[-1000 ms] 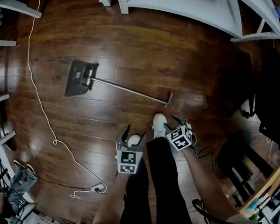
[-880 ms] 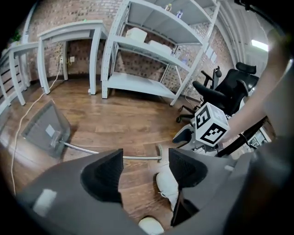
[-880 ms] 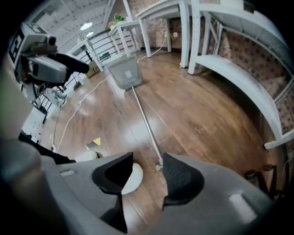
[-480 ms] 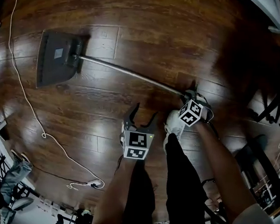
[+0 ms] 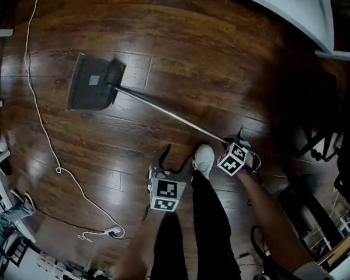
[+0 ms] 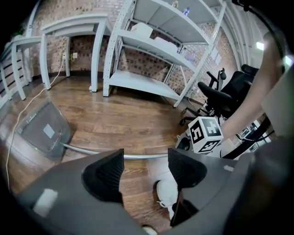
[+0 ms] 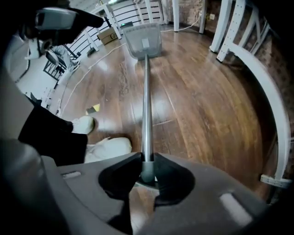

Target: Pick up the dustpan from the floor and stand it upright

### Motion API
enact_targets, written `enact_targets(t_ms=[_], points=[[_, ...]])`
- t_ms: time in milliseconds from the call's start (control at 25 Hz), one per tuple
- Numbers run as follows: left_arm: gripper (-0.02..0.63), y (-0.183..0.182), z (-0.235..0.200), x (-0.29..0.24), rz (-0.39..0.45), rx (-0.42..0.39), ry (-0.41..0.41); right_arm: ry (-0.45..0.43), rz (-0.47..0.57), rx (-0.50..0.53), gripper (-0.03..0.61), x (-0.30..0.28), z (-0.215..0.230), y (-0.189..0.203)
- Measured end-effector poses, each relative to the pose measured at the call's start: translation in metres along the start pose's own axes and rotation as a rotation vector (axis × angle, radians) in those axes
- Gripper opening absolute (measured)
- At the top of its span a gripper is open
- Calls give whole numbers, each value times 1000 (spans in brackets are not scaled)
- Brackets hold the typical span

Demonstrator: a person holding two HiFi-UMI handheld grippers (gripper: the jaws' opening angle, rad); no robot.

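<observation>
The dustpan lies on the dark wood floor: its grey pan (image 5: pixel 93 83) (image 7: pixel 143 41) (image 6: pixel 43 131) is far from me, and its long metal handle (image 5: pixel 165 112) (image 7: pixel 147 105) (image 6: pixel 133 156) runs back towards my feet. My right gripper (image 5: pixel 238 140) (image 7: pixel 147 172) is shut on the handle's near end, the dark grip pinched between both pads. My left gripper (image 5: pixel 170 154) (image 6: pixel 144 167) hangs open a little left of it, with nothing between its jaws; the handle passes on the floor beyond them.
A white cable (image 5: pixel 46 131) snakes over the floor at left. White shelving (image 6: pixel 151 50) and an office chair (image 6: pixel 225 92) stand beyond the dustpan. My white shoes (image 5: pixel 203 158) (image 7: pixel 108 149) are beside the handle's end. A white rail (image 7: pixel 271 114) curves at right.
Both grippers have dropped towards the floor. The right one reached the handle's near end and shut on it. The left one stayed open.
</observation>
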State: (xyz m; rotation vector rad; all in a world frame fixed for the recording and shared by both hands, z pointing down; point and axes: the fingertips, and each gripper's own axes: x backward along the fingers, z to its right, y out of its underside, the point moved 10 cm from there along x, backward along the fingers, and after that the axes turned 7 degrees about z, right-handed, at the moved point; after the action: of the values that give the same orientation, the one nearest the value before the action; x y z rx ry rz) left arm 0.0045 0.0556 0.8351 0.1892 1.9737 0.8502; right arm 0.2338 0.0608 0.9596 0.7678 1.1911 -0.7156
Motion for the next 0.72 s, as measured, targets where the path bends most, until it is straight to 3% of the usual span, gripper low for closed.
enact_targets(t_ms=[200, 360, 600, 720], points=[[319, -78, 44, 32, 60, -9, 36, 1, -46, -53, 74, 130, 9, -9], [319, -131, 75, 82, 93, -11, 43, 1, -111, -76, 74, 217, -19, -10], [317, -209, 89, 155, 192, -14, 20, 31, -228, -101, 74, 308, -40, -7], [318, -229, 88, 194, 226, -24, -9, 38, -300, -103, 74, 341, -44, -16]])
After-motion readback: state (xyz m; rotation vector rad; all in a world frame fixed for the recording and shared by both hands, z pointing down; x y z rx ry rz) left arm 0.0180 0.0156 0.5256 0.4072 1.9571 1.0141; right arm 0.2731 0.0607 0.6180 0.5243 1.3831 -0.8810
